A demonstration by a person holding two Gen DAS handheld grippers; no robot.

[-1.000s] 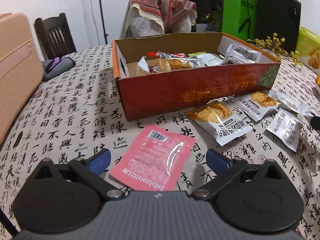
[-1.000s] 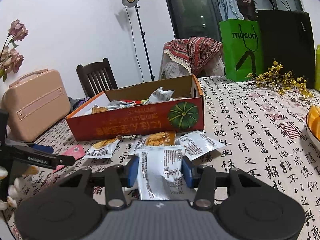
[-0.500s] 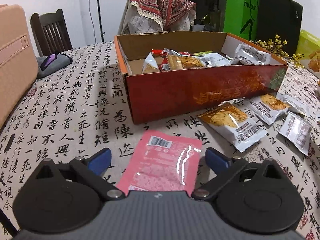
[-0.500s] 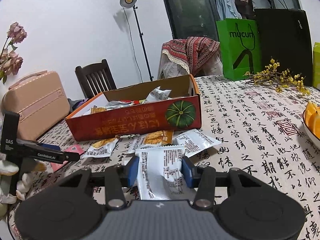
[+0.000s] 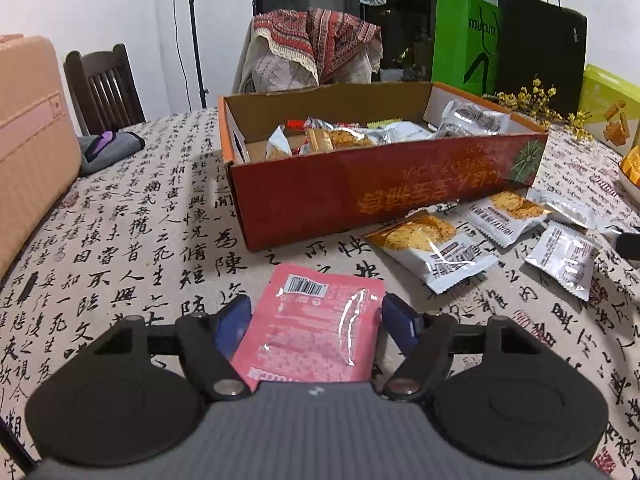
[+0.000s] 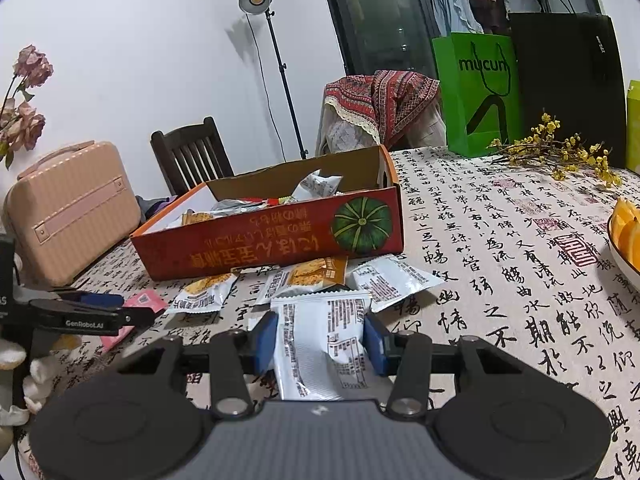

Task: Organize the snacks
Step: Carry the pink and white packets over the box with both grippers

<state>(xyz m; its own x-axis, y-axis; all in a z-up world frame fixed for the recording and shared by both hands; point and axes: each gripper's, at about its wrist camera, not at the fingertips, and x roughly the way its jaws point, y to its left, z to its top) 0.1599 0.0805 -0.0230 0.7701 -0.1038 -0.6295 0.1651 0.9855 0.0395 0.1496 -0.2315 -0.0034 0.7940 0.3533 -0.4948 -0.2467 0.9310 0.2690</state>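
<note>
Calligraphy-print tablecloth (image 5: 140, 240) over a table, white wall and dark window behind

Left gripper (image 5: 314, 312) low over the near part of the cloth, jaws just closed in around a flat pink snack packet (image 5: 312, 344) lying barcode end away; blue pads right at the packet's two side edges, packet not buckled, cannot tell whether actually squeezed

Right gripper (image 6: 320, 336) clamped on a white snack packet (image 6: 316, 348), pads pressing its sides, wrapper bowed up between them

Just beyond the white one, loose snack packets (image 6: 304, 276) scattered on the cloth against the front wall of an open red cardboard box (image 6: 260, 244)

Inside the box, a jumble of more packets, mostly toward its right half in the left wrist view

Near the cloth's left edge, a pink hard case (image 5: 24, 140) and a folded grey cloth (image 5: 108, 152); dark wooden chair (image 6: 192, 152) behind

Along the far edge, a green paper bag (image 5: 466, 40), a black bag (image 5: 544, 48), and a sprig of yellow flowers (image 6: 560, 152) lying flat

At the right edge, a bowl of orange slices (image 6: 628, 236)
</note>
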